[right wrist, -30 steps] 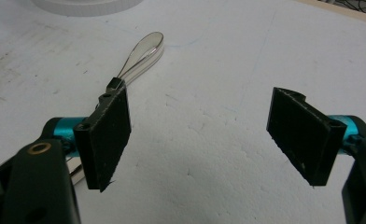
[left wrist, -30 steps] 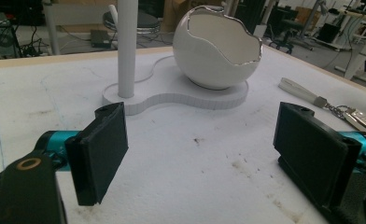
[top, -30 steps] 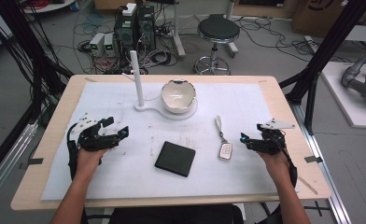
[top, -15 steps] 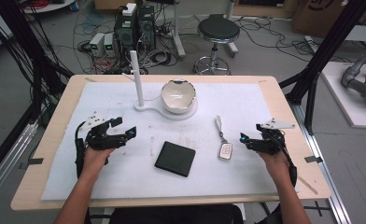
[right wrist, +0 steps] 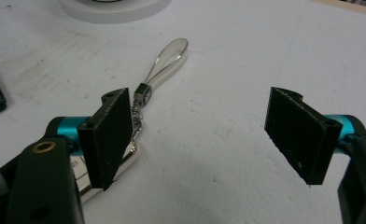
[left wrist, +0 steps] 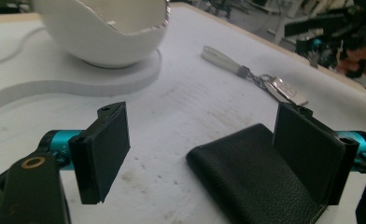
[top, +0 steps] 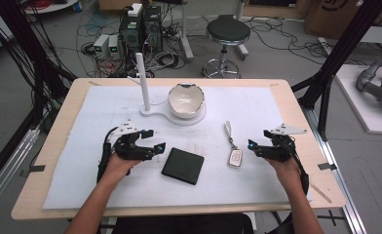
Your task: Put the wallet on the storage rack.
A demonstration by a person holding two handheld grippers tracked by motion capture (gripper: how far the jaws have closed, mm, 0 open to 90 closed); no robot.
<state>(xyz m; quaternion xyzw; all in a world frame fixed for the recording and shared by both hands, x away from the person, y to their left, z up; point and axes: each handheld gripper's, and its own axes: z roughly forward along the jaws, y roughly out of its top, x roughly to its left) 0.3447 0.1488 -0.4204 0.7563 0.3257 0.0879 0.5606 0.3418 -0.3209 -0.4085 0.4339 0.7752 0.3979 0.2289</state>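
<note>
A black leather wallet (top: 182, 165) lies flat at the middle front of the white mat (top: 257, 105). My left gripper (top: 156, 139) hovers open just left of it. In the left gripper view the left gripper (left wrist: 204, 149) has its right jaw over the wallet (left wrist: 246, 182) and its left jaw over bare mat. A silver key fob (top: 234, 157) with a pale strap lies right of the wallet. My right gripper (top: 258, 140) is open just right of the fob. In the right gripper view the right gripper (right wrist: 202, 135) has its left jaw in front of the fob (right wrist: 127, 158), and the strap (right wrist: 167, 58) runs away from it.
A white bowl (top: 186, 100) sits on a white base with an upright post (top: 143, 80) at the back middle of the mat. The wooden table (top: 296, 112) ends close behind it. A stool (top: 227, 31), computers and cables stand on the floor beyond.
My left gripper has moved right, toward the wallet, and now reaches its left edge. The right gripper has stayed where it was.
</note>
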